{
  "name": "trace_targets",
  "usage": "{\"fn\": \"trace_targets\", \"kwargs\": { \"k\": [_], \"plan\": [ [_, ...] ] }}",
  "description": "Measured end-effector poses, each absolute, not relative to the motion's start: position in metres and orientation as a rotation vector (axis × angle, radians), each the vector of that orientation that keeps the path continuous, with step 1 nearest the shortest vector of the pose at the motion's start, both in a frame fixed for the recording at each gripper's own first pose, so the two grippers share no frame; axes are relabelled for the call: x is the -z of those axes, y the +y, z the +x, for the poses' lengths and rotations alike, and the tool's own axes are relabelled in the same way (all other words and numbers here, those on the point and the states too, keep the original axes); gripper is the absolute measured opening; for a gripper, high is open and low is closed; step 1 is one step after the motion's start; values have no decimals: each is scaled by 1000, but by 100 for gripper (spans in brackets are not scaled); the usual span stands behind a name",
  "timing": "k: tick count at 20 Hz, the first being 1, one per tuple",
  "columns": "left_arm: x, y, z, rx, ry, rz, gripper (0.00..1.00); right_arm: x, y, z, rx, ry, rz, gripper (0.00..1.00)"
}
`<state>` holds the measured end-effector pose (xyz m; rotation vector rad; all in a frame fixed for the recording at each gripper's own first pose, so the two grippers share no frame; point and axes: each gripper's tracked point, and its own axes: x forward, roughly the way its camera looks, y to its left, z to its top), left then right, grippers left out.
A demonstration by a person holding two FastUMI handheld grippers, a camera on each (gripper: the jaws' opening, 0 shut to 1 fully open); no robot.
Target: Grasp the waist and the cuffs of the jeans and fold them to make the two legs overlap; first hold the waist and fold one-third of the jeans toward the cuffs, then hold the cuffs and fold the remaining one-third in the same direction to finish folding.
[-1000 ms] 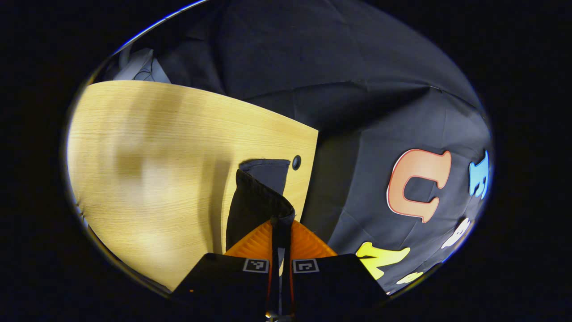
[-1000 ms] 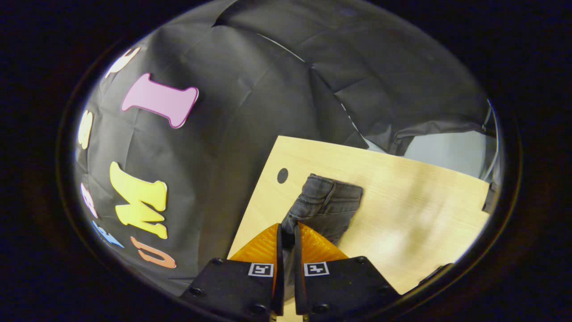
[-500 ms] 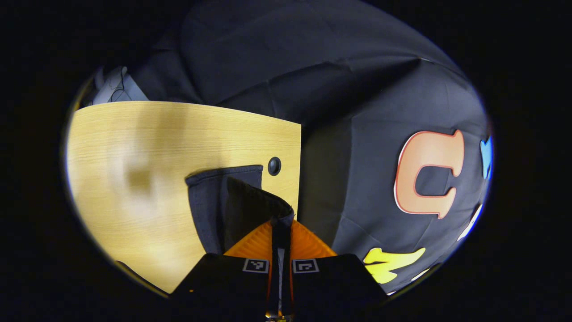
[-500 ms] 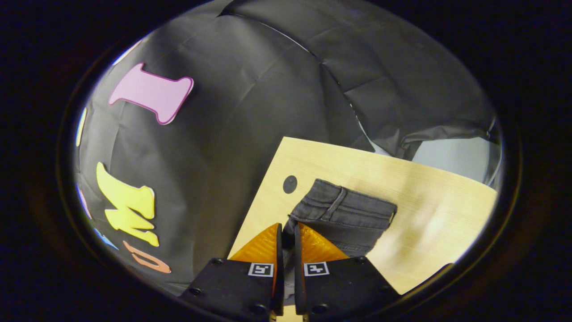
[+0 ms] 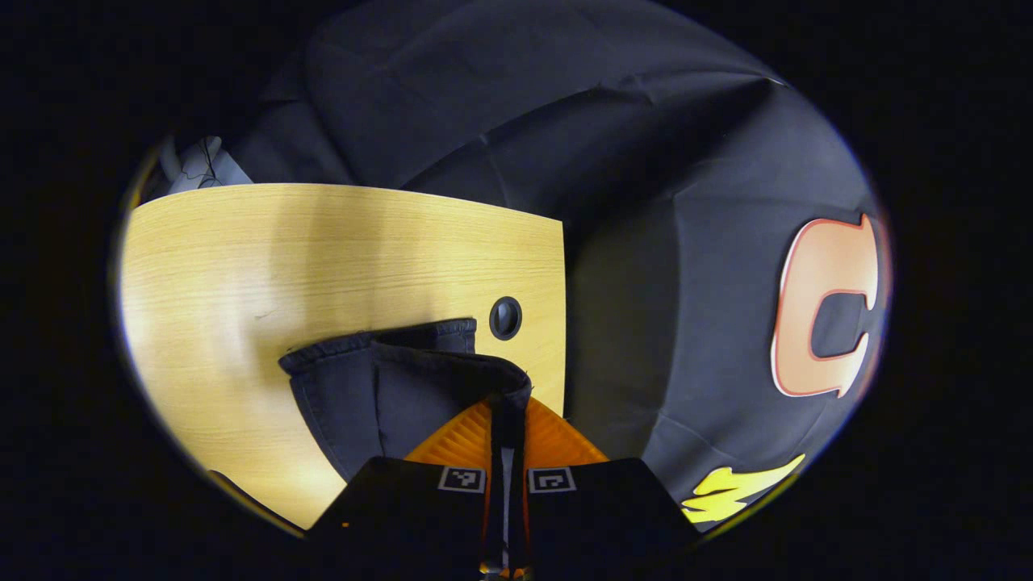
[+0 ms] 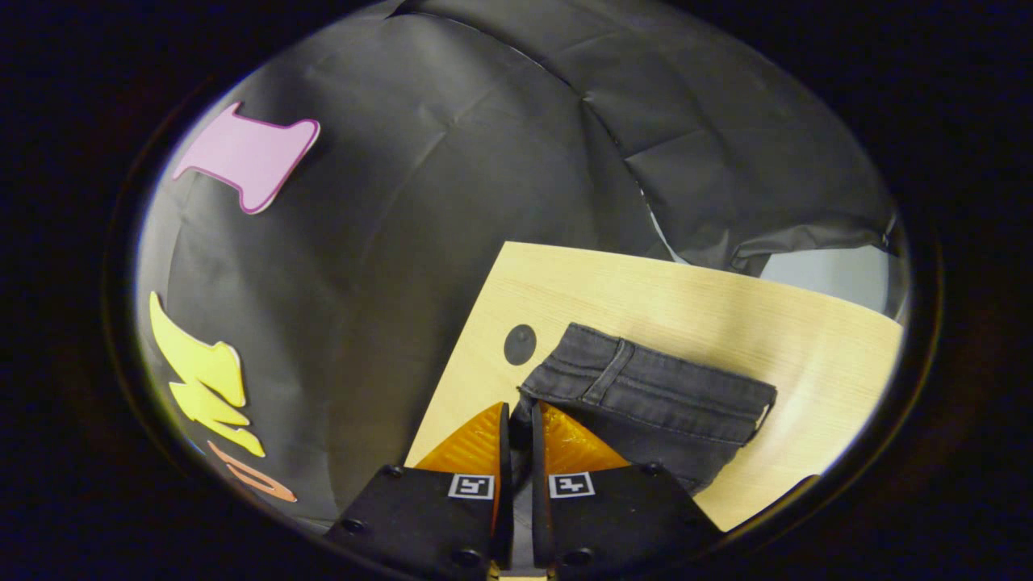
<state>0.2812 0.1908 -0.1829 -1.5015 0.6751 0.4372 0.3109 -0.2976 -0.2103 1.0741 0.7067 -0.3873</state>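
Note:
Dark grey jeans (image 5: 379, 395) lie on the wooden table (image 5: 266, 258) near its corner. In the left gripper view my left gripper (image 5: 507, 403) is shut on a hemmed cuff edge, and a second cuff layer lies flat just beyond it. In the right gripper view my right gripper (image 6: 516, 413) is shut on the waistband corner of the jeans (image 6: 646, 395), whose belt loop and stitched band stretch off to the right. Both held edges sit low, close to the tabletop.
A round cable hole (image 5: 505, 317) pierces the table (image 6: 662, 290) beside the jeans and shows again as the hole (image 6: 520, 344). The table's edge runs close to both grippers, with the black cloth wall beyond. Bare wood spreads away from the corner.
Both grippers have come down toward the table with the jeans, which now spread wider and flatter on the wood. Both stay shut on the cloth.

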Motion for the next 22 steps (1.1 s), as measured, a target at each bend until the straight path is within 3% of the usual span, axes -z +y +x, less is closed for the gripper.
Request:
{"fn": "trace_targets", "kwargs": {
  "k": [7,12,13,16,17,22],
  "plan": [
    [232,187,307,-475,705,-1398,7,256,-293,331,430,753,1009,10],
    [238,186,316,-454,679,-1303,15,267,-289,337,429,751,1012,12],
    [233,190,317,-448,655,-1282,21,264,-282,339,398,754,1030,34],
    [208,220,318,-461,540,-1138,93,250,-272,345,344,732,1007,92],
    [198,221,316,-442,509,-1089,99,244,-273,342,326,726,976,92],
    [116,205,298,-283,366,-867,99,200,-268,324,236,662,938,92]
  ]
}}
